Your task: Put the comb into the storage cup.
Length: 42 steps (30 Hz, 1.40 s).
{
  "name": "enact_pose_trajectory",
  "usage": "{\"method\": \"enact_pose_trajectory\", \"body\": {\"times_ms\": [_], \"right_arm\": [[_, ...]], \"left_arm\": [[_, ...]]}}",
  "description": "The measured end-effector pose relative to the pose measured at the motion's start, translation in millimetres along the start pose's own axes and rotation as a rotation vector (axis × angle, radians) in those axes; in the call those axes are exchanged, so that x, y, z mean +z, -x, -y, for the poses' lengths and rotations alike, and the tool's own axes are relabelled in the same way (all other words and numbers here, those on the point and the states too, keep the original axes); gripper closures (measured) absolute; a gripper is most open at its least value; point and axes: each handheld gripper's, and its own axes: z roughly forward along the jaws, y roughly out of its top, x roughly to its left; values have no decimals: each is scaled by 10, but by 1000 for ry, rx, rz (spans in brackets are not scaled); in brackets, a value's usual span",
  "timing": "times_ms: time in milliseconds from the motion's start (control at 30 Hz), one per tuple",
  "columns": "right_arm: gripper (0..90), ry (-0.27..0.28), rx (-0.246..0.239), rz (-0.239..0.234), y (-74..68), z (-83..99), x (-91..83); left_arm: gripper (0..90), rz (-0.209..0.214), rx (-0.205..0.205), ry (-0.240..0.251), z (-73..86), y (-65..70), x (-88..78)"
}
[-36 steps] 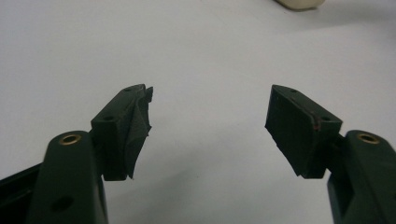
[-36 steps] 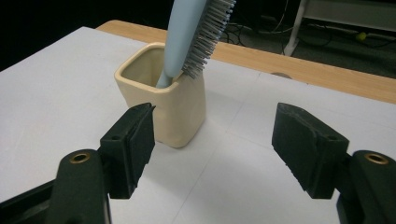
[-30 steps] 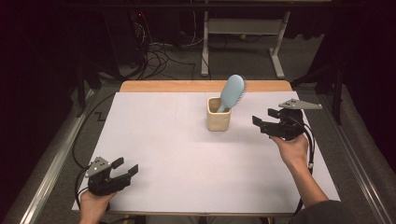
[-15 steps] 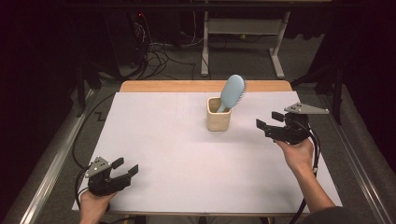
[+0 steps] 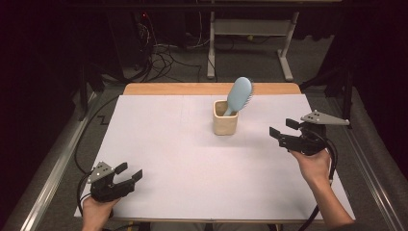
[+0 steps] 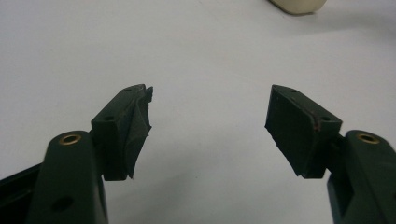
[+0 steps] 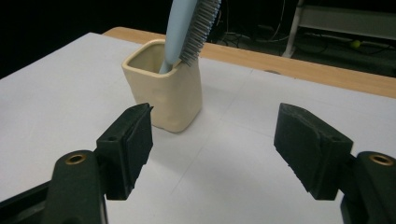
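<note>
High view: the pale blue plastic hairbrush (image 5: 239, 95) stands handle-down, leaning in the cream square ceramic cup (image 5: 225, 118) near the far middle of the white tabletop (image 5: 168, 159). A careless knock could tip the top-heavy cup. Well to its right, the right gripper (image 5: 281, 131) has just widened, holding nothing.

Left gripper view: the left gripper (image 6: 208, 116) gapes, empty, above bare tabletop.

Right gripper view: both jaws stand apart, short of the cup (image 7: 166, 93).

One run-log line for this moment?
left gripper: open, empty | right gripper: open, empty, beside cup | hairbrush: in cup
</note>
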Motion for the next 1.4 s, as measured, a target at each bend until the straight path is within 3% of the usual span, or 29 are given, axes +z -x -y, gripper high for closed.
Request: {"method": "enact_pose_trajectory", "body": {"times_ms": [567,1400], "right_arm": [[289,56,24,6,22,112,-214],[293,76,60,14,63,351,-375]], "left_arm": [[312,1,2,1,-1,4,-1],[312,-4,1,-2,1,-2,-1]]}}
